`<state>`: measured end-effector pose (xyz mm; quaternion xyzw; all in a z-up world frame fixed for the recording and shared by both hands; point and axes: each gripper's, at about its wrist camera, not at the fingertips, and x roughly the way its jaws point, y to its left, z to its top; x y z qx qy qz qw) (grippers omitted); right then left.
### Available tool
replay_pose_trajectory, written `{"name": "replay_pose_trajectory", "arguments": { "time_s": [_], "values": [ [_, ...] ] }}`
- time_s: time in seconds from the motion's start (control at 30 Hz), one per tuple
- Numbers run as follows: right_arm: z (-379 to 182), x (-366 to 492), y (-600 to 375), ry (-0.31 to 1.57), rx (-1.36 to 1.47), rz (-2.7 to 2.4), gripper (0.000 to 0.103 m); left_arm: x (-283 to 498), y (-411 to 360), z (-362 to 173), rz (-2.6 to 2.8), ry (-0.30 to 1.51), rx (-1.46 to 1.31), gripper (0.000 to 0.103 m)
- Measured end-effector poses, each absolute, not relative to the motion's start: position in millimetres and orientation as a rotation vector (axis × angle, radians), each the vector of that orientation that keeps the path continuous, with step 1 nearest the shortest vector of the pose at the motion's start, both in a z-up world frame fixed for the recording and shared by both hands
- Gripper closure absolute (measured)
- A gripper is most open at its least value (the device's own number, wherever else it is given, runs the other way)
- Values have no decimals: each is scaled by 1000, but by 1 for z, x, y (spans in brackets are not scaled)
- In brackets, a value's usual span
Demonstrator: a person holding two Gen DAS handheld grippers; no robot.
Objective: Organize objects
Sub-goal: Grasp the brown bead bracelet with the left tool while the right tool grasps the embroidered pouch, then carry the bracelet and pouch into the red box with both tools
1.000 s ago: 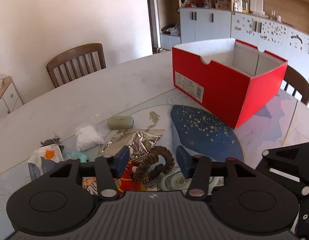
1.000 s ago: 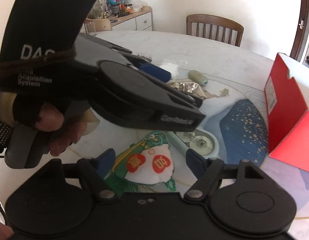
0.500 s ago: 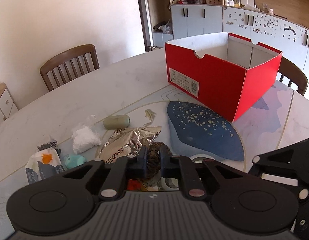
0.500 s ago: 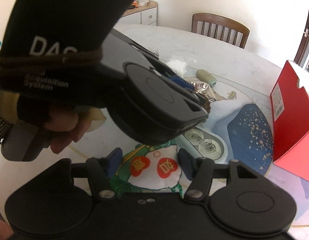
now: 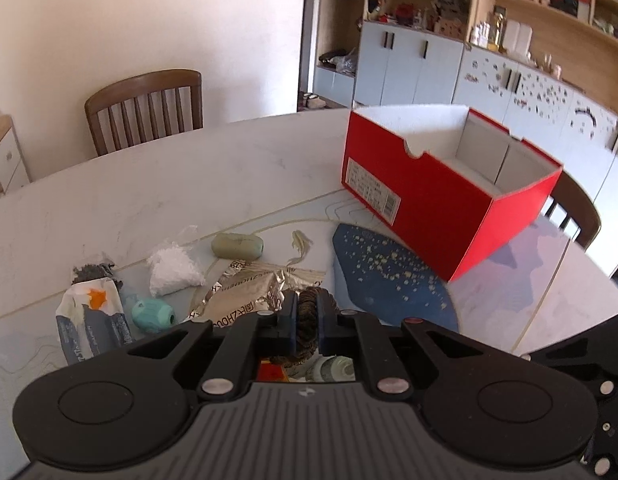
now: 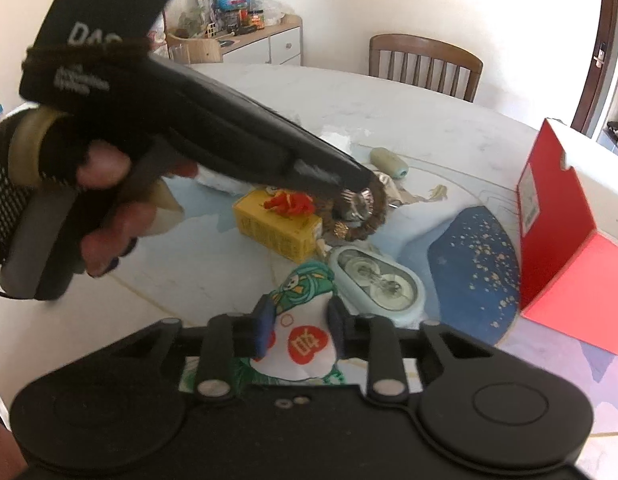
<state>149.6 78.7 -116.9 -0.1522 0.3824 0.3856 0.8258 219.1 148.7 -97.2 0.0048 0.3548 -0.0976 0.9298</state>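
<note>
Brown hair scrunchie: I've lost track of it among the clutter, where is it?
The brown hair scrunchie is pinched in the left hand-held gripper, low centre of the left wrist view, just above the foil packet and short of the red box.

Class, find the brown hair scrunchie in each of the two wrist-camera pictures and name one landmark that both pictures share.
Left wrist view: the brown hair scrunchie sits low and centre, pinched between the left claw fingers.
Right wrist view: the scrunchie lies just above centre, at the tip of the left claw, beside the yellow box.
Shared landmark: the red shoebox, at the right edge of the right wrist view.
</note>
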Motion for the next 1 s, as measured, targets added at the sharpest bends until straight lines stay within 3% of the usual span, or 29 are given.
{"name": "replay_pose_trajectory", "arguments": {
  "time_s": [0.03, 0.07, 0.33, 0.43, 0.5, 0.57, 0.87, 1.0],
  "values": [
    [-115, 150, 75, 811, -317, 817, 89, 218, 148, -94, -196, 724, 3, 94],
    [-113, 150, 72, 809, -315, 812, 103, 218, 147, -93, -193, 721, 1, 94],
    [-112, 160, 56, 842, -290, 870, 99, 207, 145, -80, -116, 711, -22, 94],
    [-113, 167, 53, 864, -259, 897, 72, 201, 145, -76, -89, 709, -29, 94],
    [-115, 170, 52, 868, -249, 911, 44, 198, 147, -74, -75, 709, -43, 94],
    [-118, 172, 52, 877, -235, 925, 33, 196, 147, -73, -63, 712, -53, 94],
    [-141, 167, 78, 902, -332, 976, 23, 193, 146, -73, -48, 725, -63, 94],
    [-149, 166, 82, 895, -374, 985, 33, 194, 144, -73, -48, 730, -63, 94]
  ]
}}
